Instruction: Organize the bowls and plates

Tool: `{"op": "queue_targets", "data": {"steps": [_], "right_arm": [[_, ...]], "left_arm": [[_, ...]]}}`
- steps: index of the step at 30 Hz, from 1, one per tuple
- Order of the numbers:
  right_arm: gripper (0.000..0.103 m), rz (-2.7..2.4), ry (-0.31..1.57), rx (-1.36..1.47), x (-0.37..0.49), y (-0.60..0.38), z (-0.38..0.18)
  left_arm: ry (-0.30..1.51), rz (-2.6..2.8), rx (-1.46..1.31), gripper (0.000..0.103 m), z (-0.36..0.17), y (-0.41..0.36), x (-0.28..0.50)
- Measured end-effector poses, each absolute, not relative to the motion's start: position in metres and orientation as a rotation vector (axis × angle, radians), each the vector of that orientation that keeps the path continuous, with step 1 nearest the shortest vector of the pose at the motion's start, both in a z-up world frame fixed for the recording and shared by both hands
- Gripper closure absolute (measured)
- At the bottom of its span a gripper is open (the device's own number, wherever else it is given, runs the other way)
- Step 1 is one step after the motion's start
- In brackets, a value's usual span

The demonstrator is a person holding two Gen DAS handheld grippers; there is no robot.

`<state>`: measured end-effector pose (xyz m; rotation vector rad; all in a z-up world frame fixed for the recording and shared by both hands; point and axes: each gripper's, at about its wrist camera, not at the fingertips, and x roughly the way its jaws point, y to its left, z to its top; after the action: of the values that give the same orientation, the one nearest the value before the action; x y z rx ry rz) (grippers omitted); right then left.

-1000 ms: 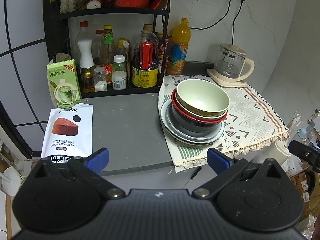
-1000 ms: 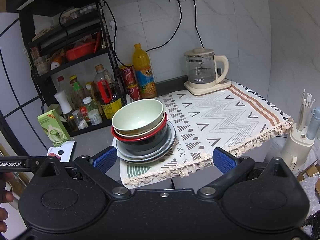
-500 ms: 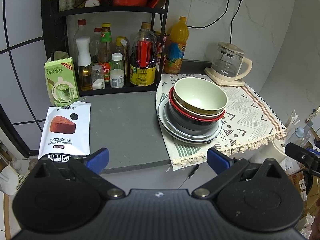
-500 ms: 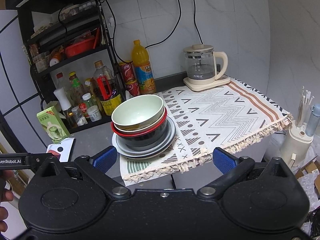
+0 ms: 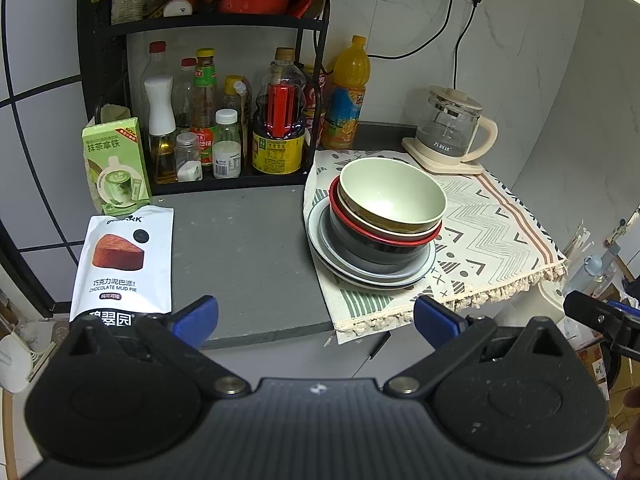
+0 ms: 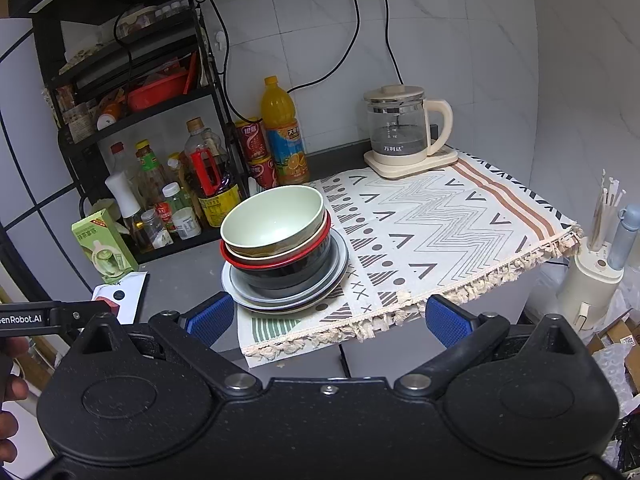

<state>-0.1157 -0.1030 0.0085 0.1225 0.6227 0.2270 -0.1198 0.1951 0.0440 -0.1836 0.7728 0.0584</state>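
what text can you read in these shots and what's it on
"CHOCOLATE MUD PIE": white snack bag
"抹茶拿铁": green carton
"万利达": kettle
"GenRobot.AI", first letter cut off: bar of the left gripper
Bottle and can labels: too small to read.

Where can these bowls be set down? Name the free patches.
Bare grey counter between the snack pouch and the dish stack; open patterned cloth between the stack and kettle. The bottle rack is crowded.
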Motion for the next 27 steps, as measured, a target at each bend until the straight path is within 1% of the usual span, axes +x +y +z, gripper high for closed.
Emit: {"op": "queue_targets", "data": {"steps": [15, 27], "right_arm": [[0.0, 0.215, 0.626, 0.12, -0.109, -0.108, 0.009], [0.0, 0.203, 0.643, 0.117, -0.088, -0.11, 0.01]], "left_arm": [[0.784, 0.042, -0.185, 0.0, 0.04, 0.189, -0.109], [0.804, 0.018, -0.184, 0.0, 0.039, 0.185, -0.086]]}}
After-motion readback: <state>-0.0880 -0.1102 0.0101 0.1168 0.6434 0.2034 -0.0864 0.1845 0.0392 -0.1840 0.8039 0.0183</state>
